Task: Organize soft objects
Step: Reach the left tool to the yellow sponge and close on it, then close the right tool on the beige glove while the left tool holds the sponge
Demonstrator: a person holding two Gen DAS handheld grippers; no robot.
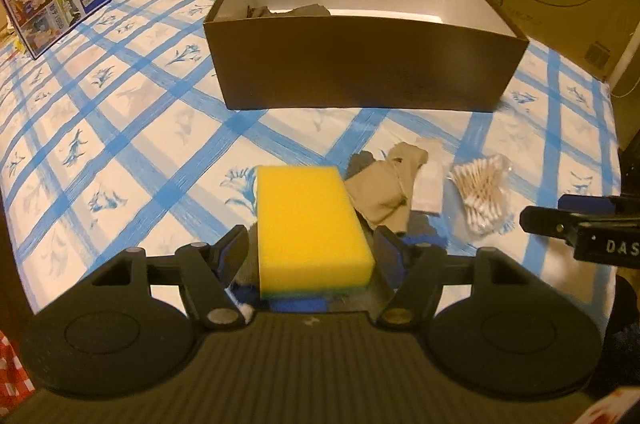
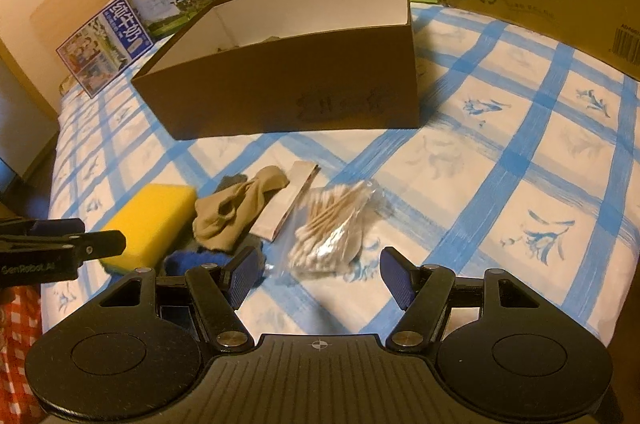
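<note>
Right between your left gripper's (image 1: 312, 248) wide-open, empty jaws sits the yellow sponge (image 1: 310, 228), at 6 o'clock from the brown box (image 1: 360, 72): light, squishy, so pinch its long sides mid-body, while your right gripper (image 2: 320, 272) hangs open and empty too.

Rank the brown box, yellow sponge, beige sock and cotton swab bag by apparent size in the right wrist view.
1. Brown box, by far.
2. Yellow sponge and cotton swab bag: look alike, unranked; the left gripper hides part of the sponge.
3. Beige sock, smallest.
</note>
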